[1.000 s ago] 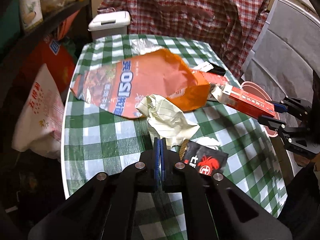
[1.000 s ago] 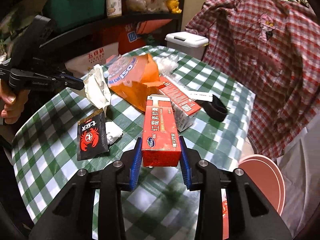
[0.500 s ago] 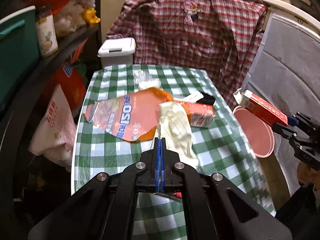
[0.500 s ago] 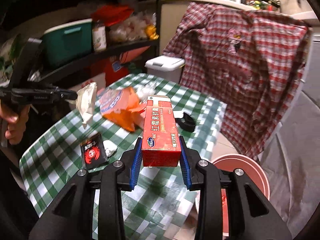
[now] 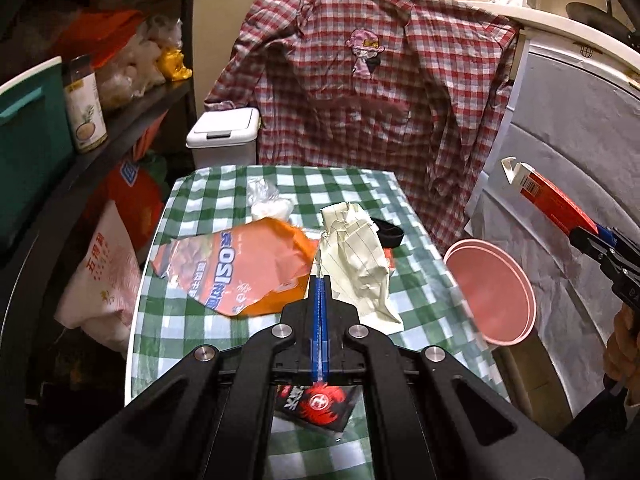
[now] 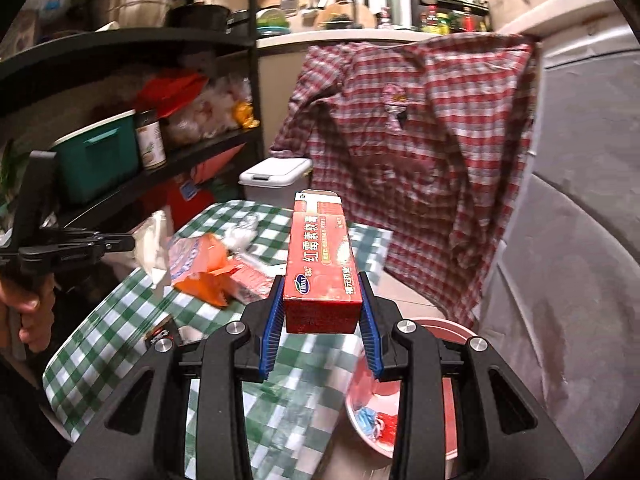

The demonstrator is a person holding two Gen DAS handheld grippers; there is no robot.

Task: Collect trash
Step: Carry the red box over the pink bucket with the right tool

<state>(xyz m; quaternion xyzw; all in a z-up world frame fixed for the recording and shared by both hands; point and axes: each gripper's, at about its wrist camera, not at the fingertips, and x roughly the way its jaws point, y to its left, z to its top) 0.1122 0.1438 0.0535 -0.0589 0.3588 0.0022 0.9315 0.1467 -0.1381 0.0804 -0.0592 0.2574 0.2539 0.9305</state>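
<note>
Right wrist view: my right gripper (image 6: 320, 316) is clamped on the red carton (image 6: 320, 264), pads on both long sides near its back end, so most of the box sticks out fwd past the pads. It's up in the air, over the table edge, w/ the pink bin (image 6: 416, 396) below and to the right; some scraps already sit inside it. Left wrist view shows my left gripper (image 5: 320, 300) w/ pads pressed together on a corner of the crumpled paper (image 5: 356, 256), which hangs lifted above the checked table (image 5: 192, 320).

Risks as I judge them:
- Carton is held at one end only. If I tilt down fast it could pivot btwn the pads and slip out short of the bin, onto table or floor.
- Bin mouth is off to the right of the carton, not under it. Letting go now prob means a miss or a bounce off the rim.
- Paper grip is thin, just a corner. It could tear or slide free while I swing across, and the loose end may drag the orange snack bag (image 5: 236, 268) toward the edge.
- Both tools heading for one bin: chance they knock each other.
</note>
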